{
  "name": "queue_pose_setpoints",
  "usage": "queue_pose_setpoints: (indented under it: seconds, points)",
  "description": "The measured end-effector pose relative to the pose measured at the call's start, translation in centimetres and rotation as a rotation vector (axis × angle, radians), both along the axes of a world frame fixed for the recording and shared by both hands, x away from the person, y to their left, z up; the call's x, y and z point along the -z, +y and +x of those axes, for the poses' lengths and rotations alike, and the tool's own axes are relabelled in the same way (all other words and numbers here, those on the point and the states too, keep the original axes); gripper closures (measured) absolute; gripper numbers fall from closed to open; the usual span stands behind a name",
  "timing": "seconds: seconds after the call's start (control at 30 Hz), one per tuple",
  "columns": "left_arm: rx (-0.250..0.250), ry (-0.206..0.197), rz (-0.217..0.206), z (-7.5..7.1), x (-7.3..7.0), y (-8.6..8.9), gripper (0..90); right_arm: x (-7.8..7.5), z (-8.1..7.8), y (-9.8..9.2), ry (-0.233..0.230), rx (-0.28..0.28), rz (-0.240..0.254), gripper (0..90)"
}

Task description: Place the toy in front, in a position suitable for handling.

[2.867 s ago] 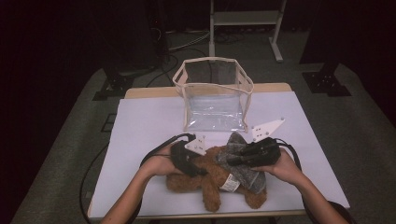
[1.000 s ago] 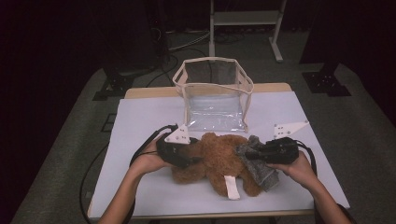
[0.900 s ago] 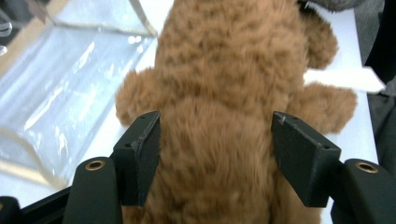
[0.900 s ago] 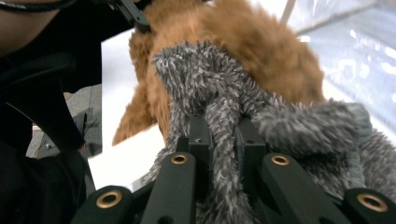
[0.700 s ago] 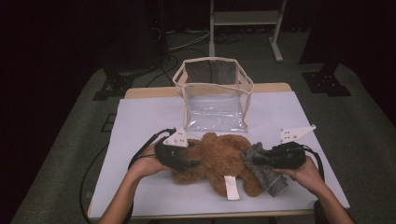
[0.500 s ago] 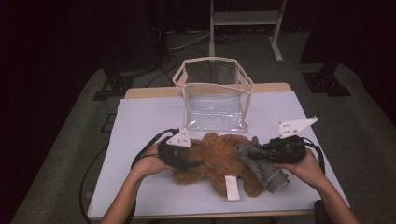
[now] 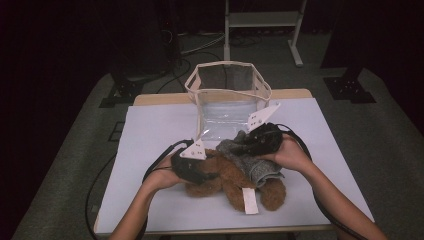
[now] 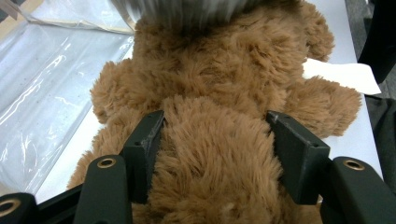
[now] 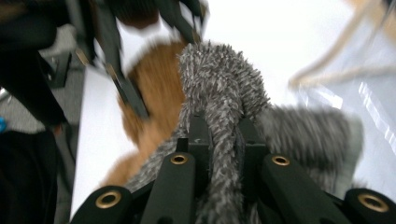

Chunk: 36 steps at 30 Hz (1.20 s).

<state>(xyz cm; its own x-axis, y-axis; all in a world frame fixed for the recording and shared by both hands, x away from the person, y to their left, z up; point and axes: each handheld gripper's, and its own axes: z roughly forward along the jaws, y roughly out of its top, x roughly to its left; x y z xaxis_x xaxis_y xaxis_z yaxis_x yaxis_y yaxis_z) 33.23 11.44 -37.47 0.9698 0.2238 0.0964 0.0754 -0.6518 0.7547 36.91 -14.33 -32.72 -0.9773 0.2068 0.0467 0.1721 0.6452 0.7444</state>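
A brown teddy bear [image 7: 220, 180] lies on the white table [image 7: 150, 130]. My left gripper [image 7: 207, 176] grips it at the left. In the left gripper view the jaws [image 8: 215, 135] have just been closing and the pads press into the bear's [image 8: 219, 84] fur from both sides. My right gripper [image 7: 248, 142] is shut on a fuzzy grey cloth [image 7: 252, 165], lifted above the bear's right half. Up close, that cloth [image 9: 219, 74] is pinched between the right gripper's [image 9: 219, 128] narrow jaws and drapes over them.
A clear plastic bag [image 7: 227, 95] with a beige rim stands open at the back of the table, just beyond the right gripper. The bear's white tag [image 7: 250, 200] lies toward the front edge. Dark floor and stand legs surround the table.
My right gripper has risen and swung left toward the bag, dragging the grey cloth over the bear. The left gripper has stayed on the bear.
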Motion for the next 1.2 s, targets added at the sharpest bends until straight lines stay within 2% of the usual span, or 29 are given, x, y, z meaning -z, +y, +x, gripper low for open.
queue_pose_setpoints:
  seconds: [0.03,0.13,0.27,0.33,0.37,0.4,0.43,0.5,0.63,0.67,0.77,0.87,1.0,1.13,1.2]
  points:
    - [0.006,-0.004,-0.005,0.0,-0.1,0.1,38.6,0.6,0.1,-0.3,0.017,0.01,-0.007,79.5]
    - [0.016,-0.03,-0.004,-0.3,-0.7,0.1,35.0,1.7,-0.1,-1.8,0.053,0.033,0.039,79.9]
    - [-0.027,-0.044,0.003,-0.6,-1.6,0.7,25.3,2.4,-0.8,-3.6,0.067,0.048,0.064,80.1]
    - [-0.059,-0.029,0.012,-0.4,-1.6,1.4,20.6,2.6,-1.1,-4.3,0.078,0.057,0.072,80.1]
    - [-0.067,-0.012,0.001,-0.4,-1.4,1.8,20.6,2.6,-1.3,-4.6,0.077,0.059,0.075,80.1]
    - [-0.062,0.016,-0.018,-0.4,-1.1,2.0,23.7,2.6,-1.5,-4.8,0.077,0.06,0.077,80.2]
    - [-0.055,0.025,-0.028,-0.4,-0.8,2.2,27.3,2.7,-1.6,-4.9,0.077,0.06,0.079,80.1]
    - [-0.041,0.028,-0.025,-0.6,-0.1,2.1,34.4,2.6,-1.7,-4.8,0.085,0.051,0.077,80.0]
    - [-0.039,0.03,-0.021,-0.7,0.6,1.7,39.2,1.1,-1.6,-3.3,0.054,0.022,0.043,79.7]
    - [-0.036,0.022,-0.013,-0.8,0.6,1.7,39.7,0.7,-1.5,-2.8,0.043,0.011,0.035,79.7]
    - [-0.021,-0.002,0.045,-1.3,0.5,1.3,40.6,0.0,-1.2,-0.7,0.011,-0.028,-0.014,79.5]
    - [-0.018,-0.015,0.065,-1.8,0.6,1.3,40.6,-0.2,-0.5,0.4,0.004,-0.049,-0.055,79.5]
    - [-0.011,-0.017,0.058,-2.0,0.8,1.7,40.5,-0.8,0.6,-1.1,0.016,-0.005,-0.021,79.5]
    - [-0.01,-0.016,0.051,-1.9,0.6,1.8,39.1,-0.4,0.9,-3.3,0.045,0.043,0.011,79.6]
    - [-0.017,-0.005,0.021,-1.7,0.1,1.9,35.5,0.2,0.6,-3.9,0.065,0.045,0.013,79.6]
